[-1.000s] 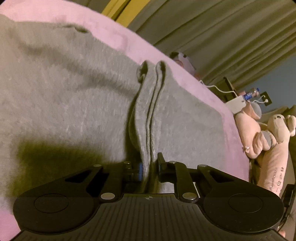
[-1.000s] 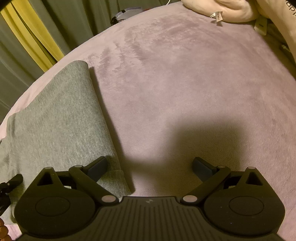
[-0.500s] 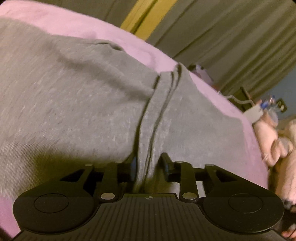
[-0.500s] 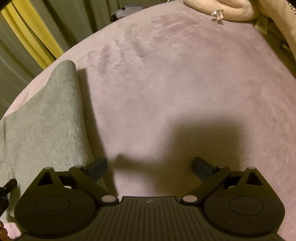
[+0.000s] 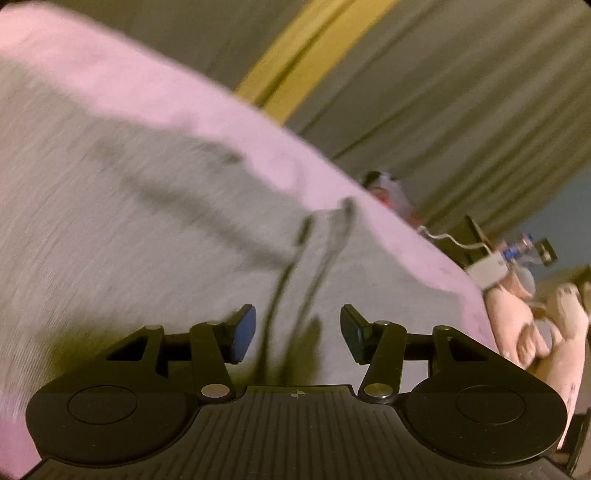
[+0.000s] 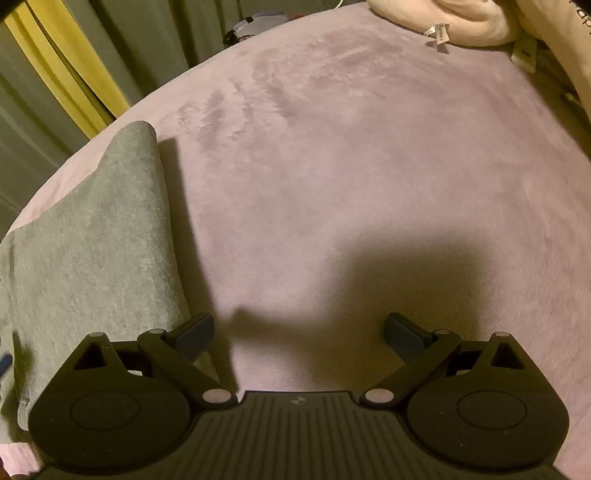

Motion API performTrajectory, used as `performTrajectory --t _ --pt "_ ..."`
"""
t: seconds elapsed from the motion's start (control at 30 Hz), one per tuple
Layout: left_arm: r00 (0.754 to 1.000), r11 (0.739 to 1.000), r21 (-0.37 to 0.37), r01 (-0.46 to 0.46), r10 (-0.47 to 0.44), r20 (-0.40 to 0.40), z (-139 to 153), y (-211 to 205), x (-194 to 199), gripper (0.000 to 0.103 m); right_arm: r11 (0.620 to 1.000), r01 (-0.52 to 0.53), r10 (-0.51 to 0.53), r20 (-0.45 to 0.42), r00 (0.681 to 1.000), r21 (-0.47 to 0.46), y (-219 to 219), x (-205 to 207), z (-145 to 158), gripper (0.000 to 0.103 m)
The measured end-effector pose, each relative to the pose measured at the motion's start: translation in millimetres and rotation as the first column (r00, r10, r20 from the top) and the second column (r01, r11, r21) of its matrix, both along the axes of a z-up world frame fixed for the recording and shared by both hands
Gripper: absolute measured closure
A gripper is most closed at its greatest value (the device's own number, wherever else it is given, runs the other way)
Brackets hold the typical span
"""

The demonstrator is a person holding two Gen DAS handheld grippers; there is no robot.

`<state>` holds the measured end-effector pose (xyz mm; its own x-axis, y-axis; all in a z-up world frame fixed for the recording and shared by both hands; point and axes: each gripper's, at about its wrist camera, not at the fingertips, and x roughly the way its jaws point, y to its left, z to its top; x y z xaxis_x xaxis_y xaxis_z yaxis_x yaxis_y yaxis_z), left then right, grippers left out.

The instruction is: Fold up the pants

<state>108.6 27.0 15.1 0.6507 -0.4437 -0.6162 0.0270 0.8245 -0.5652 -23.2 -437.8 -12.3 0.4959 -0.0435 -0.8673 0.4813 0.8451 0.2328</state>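
Grey pants (image 5: 122, 229) lie folded on a pink bed cover (image 5: 229, 122); the left wrist view is blurred. A layered fold edge of the fabric (image 5: 314, 251) runs away from my left gripper (image 5: 297, 334). Its jaws are opening, and the pads stand apart from the fabric edge that lies between them. In the right wrist view the same pants (image 6: 96, 240) lie at the left, with one end raised in a hump. My right gripper (image 6: 299, 332) hangs open over the bare cover (image 6: 351, 166), its left finger over the pants' edge, nothing between the fingers.
Pink plush toys (image 5: 532, 325) lie at the bed's right end, also seen as plush toys (image 6: 461, 18). A white charger with a cable (image 5: 487, 271) and a bottle (image 5: 517, 251) sit beyond the bed. Grey and yellow curtains (image 5: 424, 92) hang behind.
My left gripper's jaws have parted and let go of the pants' fold edge, and the gripper has drawn back and lifted a little. In the right wrist view the pants' end has humped up.
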Motion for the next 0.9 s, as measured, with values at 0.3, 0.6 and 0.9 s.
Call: performTrajectory --t 0.3,0.6,0.9 --pt "0.998 0.987 0.155 0.048 -0.054 0.036 16 -39 62 0.026 1.000 -0.025 0.026 0.056 0.998 -0.019 4 -3 3 0.004" --pt "0.997 0.985 0.157 0.077 -0.077 -0.006 -4 -60 84 0.077 0.999 -0.038 0.040 0.055 0.998 -0.034 6 0 1 0.004" --pt "0.991 0.927 0.374 -0.033 -0.018 0.131 2 -68 54 0.068 1.000 -0.026 0.027 0.058 0.998 -0.013 6 0 -1 0.004"
